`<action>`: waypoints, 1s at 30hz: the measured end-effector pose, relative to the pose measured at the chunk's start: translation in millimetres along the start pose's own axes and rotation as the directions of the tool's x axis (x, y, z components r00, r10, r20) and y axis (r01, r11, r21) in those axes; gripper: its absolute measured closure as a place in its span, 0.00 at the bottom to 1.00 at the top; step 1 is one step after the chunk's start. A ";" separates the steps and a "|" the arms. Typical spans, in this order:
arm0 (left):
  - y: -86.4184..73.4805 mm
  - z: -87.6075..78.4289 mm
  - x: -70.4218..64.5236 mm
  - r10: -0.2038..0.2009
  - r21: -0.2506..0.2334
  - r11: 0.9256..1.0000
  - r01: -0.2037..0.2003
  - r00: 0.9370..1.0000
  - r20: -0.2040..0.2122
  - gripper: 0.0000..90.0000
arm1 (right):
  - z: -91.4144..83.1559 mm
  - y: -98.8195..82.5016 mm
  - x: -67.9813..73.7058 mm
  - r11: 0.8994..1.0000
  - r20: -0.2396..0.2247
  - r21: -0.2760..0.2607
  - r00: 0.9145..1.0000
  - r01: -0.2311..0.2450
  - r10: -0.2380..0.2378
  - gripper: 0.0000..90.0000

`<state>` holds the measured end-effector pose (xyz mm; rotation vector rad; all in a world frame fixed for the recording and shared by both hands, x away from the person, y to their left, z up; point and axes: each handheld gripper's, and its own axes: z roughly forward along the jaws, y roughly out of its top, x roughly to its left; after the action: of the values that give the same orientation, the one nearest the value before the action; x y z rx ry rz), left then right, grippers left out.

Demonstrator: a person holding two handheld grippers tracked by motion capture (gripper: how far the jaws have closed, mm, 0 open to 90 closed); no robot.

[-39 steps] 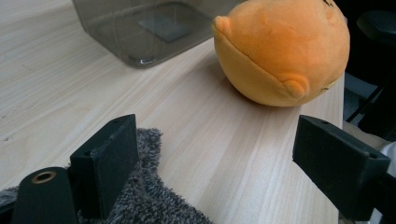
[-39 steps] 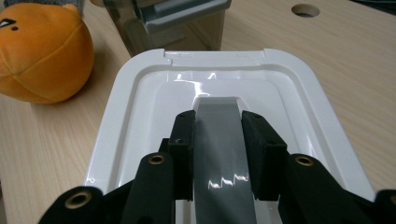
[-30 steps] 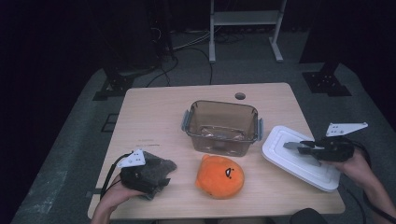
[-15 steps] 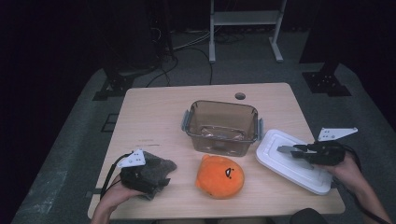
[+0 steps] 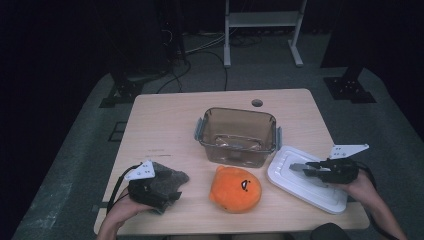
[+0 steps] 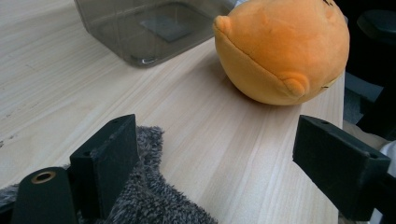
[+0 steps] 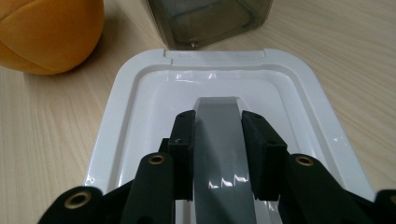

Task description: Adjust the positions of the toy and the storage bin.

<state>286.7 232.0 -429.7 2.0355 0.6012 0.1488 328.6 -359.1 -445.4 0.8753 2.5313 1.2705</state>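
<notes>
High view, lower left of frame: left gripper (image 5: 167, 192) rests on the table (image 5: 165, 125) near its front edge, held by the person's left hand (image 5: 125, 210); a grey fuzzy cloth (image 5: 167, 180) lies bunched under and around it. Left gripper view: jaws stand wide apart, nothing pressed between them; the left-hand jaw sits against the grey fuzzy cloth (image 6: 149, 200) at lower left of that frame, the right-hand jaw over bare wood.

Lower centre of the high view: orange plush toy (image 5: 236, 189), rounded, a small dark face mark on top; it lies just in front of the clear container (image 5: 236, 135) and apart from both grippers; in the left gripper view the toy (image 6: 280, 46) sits at upper right, past the open jaws.

Centre: clear container, rectangular, upright, lid off, latch tabs at its ends.

Lower right: white lid (image 5: 305, 182) lies flat on the table, just right of the container; grey handle strip (image 7: 224, 154) runs along its middle. Right gripper (image 5: 300, 170) is over the lid; in the right gripper view the jaws are closed onto the grey strip from both sides, pads touching it.
</notes>
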 end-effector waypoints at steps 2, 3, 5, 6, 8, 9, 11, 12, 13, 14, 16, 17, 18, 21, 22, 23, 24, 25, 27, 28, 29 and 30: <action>0.2 0.0 -0.2 0.000 0.000 1.000 0.000 1.000 0.000 0.15 | 0.8 -1.6 1.0 1.000 0.001 0.003 1.000 -0.001 0.001 0.73; 0.4 -0.1 -0.3 0.002 0.000 1.000 -0.002 1.000 0.001 0.15 | 1.2 -2.7 1.2 1.000 0.002 0.002 1.000 0.002 -0.002 0.73; 0.4 -0.3 -0.7 0.001 0.000 1.000 -0.001 1.000 0.002 0.15 | 1.3 -5.4 1.9 1.000 0.004 -0.001 1.000 -0.001 0.001 0.73; 0.4 -0.2 -0.7 0.000 0.001 1.000 0.000 1.000 0.003 0.15 | 1.3 -6.5 2.3 1.000 0.005 -0.003 1.000 -0.002 0.002 0.73; 0.4 0.0 -0.7 0.002 0.003 1.000 -0.002 1.000 0.005 0.15 | 1.0 -8.4 3.3 1.000 0.004 -0.007 1.000 -0.007 0.007 0.72; 0.4 0.3 -0.9 0.002 0.003 1.000 -0.002 1.000 0.006 0.15 | 0.8 -9.2 3.7 1.000 0.004 -0.007 1.000 -0.008 0.008 0.72; 0.6 0.5 -1.2 0.003 0.004 1.000 -0.003 1.000 0.005 0.15 | 0.4 -10.7 4.1 1.000 0.002 -0.013 1.000 -0.012 0.012 0.72; 0.7 0.5 -1.2 0.005 0.005 1.000 -0.005 1.000 0.006 0.15 | -0.3 -11.1 4.2 1.000 -0.004 -0.022 1.000 -0.017 0.017 0.69; 0.7 0.5 -1.3 0.005 0.005 1.000 -0.005 1.000 0.006 0.15 | -1.3 -10.8 4.4 0.999 -0.002 -0.030 1.000 -0.022 0.022 0.66; 0.7 0.6 -1.3 0.005 0.005 1.000 -0.005 1.000 0.006 0.15 | -2.6 -10.0 4.8 0.999 -0.001 -0.035 1.000 -0.027 0.027 0.62; 0.6 1.1 -1.6 0.006 0.008 1.000 -0.006 1.000 0.005 0.15 | -5.6 -7.0 5.4 0.999 0.004 -0.043 1.000 -0.029 0.030 0.60; 0.5 1.6 -2.0 0.005 0.009 1.000 -0.005 1.000 0.008 0.15 | -6.6 -5.5 6.3 0.999 0.004 -0.045 1.000 -0.027 0.028 0.58; 0.5 1.9 -2.0 0.007 0.011 1.000 -0.007 1.000 0.008 0.15 | -8.0 -2.3 8.4 0.999 0.004 -0.045 1.000 -0.021 0.022 0.56; 0.7 2.2 -2.0 0.008 0.010 1.000 -0.008 1.000 0.008 0.15 | -9.7 6.1 14.1 0.998 -0.013 -0.055 1.000 -0.009 0.009 0.51; 0.8 2.2 -2.2 0.008 0.010 1.000 -0.008 1.000 0.008 0.15 | -9.7 10.5 17.4 0.998 -0.021 -0.060 1.000 0.000 -0.001 0.49; 0.8 2.2 -2.4 0.007 0.009 1.000 -0.007 1.000 0.008 0.15 | -9.4 13.1 19.3 0.998 -0.030 -0.065 1.000 0.003 -0.005 0.48; 0.7 2.1 -2.3 0.007 0.009 1.000 -0.007 1.000 0.007 0.15 | -8.9 17.2 22.7 0.997 -0.043 -0.073 0.999 0.008 -0.011 0.46; 0.7 2.1 -2.3 0.008 0.010 1.000 -0.008 1.000 0.007 0.15 | -7.9 20.4 25.2 0.997 -0.047 -0.080 0.999 0.018 -0.022 0.44; 0.7 1.9 -2.4 0.007 0.009 1.000 -0.008 1.000 0.008 0.15 | -5.6 25.9 30.5 0.995 -0.062 -0.093 0.998 0.019 -0.024 0.39; 0.6 1.8 -2.4 0.008 0.009 1.000 -0.008 1.000 0.008 0.15 | -4.4 28.4 33.3 0.995 -0.069 -0.099 0.997 0.022 -0.029 0.38; 0.6 1.7 -2.3 0.008 0.010 1.000 -0.008 1.000 0.008 0.15 | -3.2 30.8 36.4 0.994 -0.077 -0.104 0.996 0.030 -0.038 0.38; 0.5 1.7 -2.2 0.008 0.009 1.000 -0.008 1.000 0.008 0.15 | -2.1 33.3 39.6 0.993 -0.085 -0.109 0.995 0.037 -0.046 0.36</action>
<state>285.5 229.4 -429.8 2.0467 0.5901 0.1430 309.7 -322.4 -414.2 0.7560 2.5049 1.4472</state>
